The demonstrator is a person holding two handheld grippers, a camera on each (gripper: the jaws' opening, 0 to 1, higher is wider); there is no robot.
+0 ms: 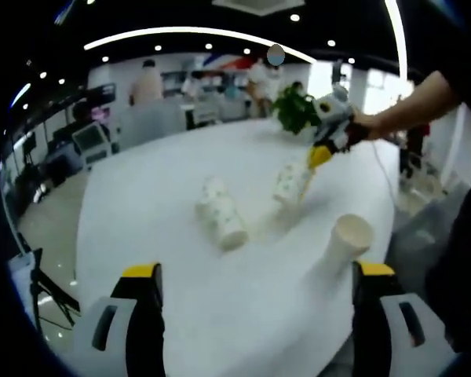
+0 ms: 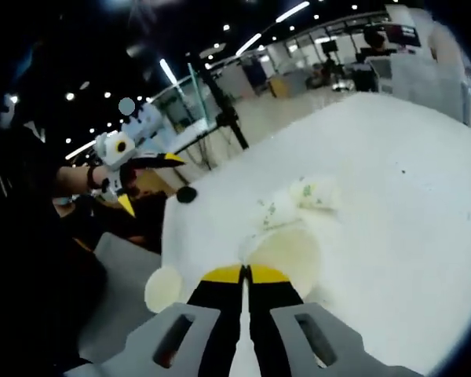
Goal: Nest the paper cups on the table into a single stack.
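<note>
Three white paper cups with a green print are on the round white table [image 1: 180, 306]. One cup [image 1: 221, 214] lies on its side mid-table. A second cup [image 1: 348, 239] is tipped over near the right edge, its mouth toward me. My left gripper [image 1: 257, 271] hangs open above the near table, nothing between its jaws. My right gripper [image 1: 318, 157] is shut on the rim of the third cup [image 1: 290, 185], which is tilted. In the right gripper view my right gripper [image 2: 246, 273] pinches that cup [image 2: 290, 251]; the lying cup [image 2: 314, 193] is beyond it and the edge cup [image 2: 163, 289] to the left. The left gripper [image 2: 149, 181] stays open.
A potted green plant [image 1: 294, 108] stands at the table's far edge. A small black object [image 2: 187, 194] sits near the table's rim. A tripod [image 2: 224, 110], desks and people fill the room beyond. The table [image 2: 408, 196] has bare surface to the right of the cups.
</note>
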